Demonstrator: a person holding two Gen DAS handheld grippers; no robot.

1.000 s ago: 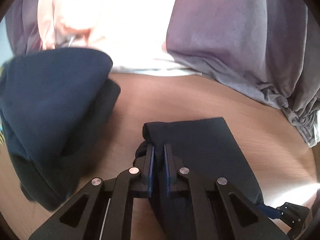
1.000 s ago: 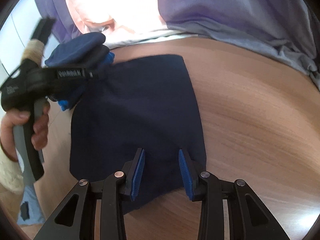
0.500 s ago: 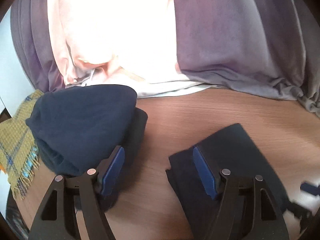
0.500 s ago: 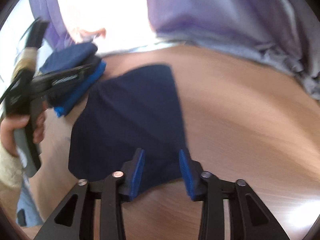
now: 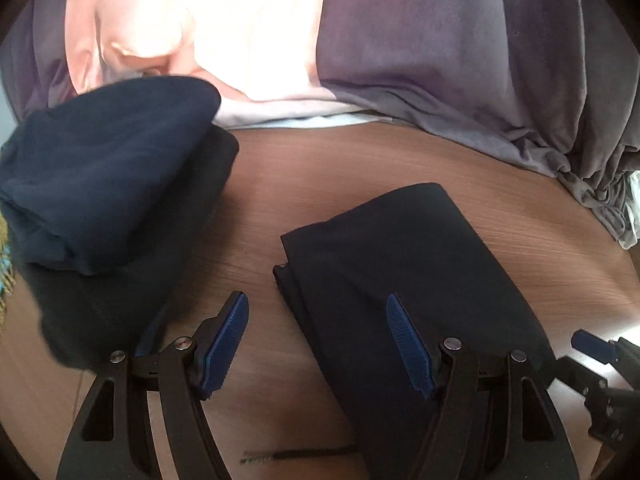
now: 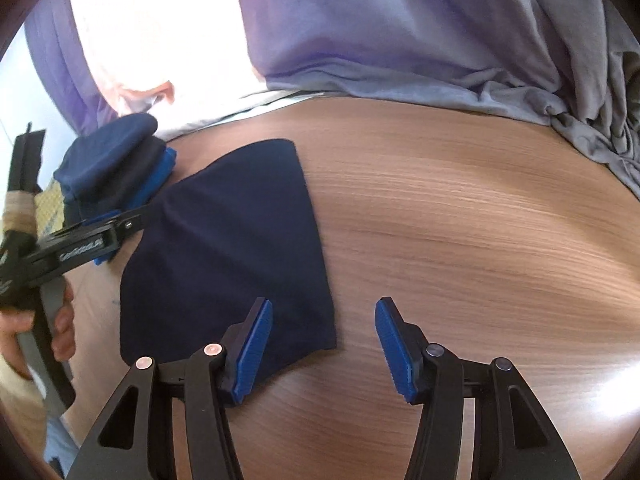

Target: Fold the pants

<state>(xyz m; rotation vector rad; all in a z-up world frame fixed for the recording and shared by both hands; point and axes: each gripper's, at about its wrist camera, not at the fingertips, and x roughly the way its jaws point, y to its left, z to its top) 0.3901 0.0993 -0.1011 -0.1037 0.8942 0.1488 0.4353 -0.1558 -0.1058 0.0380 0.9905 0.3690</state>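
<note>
Both the left gripper [image 5: 318,344] and right gripper [image 6: 324,346] hang spread, empty, above the folded navy pants [image 6: 224,248]. A low finger could snag the pants' 5 o'clock corner, undoing the fold.

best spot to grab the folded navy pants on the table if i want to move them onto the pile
Probably the thick folded edge of the folded navy pants, where the layers stack. Bring the left tool, jaws open, in low from the bare wooden table side and pinch all layers together; the flat top gives no hold.
</note>
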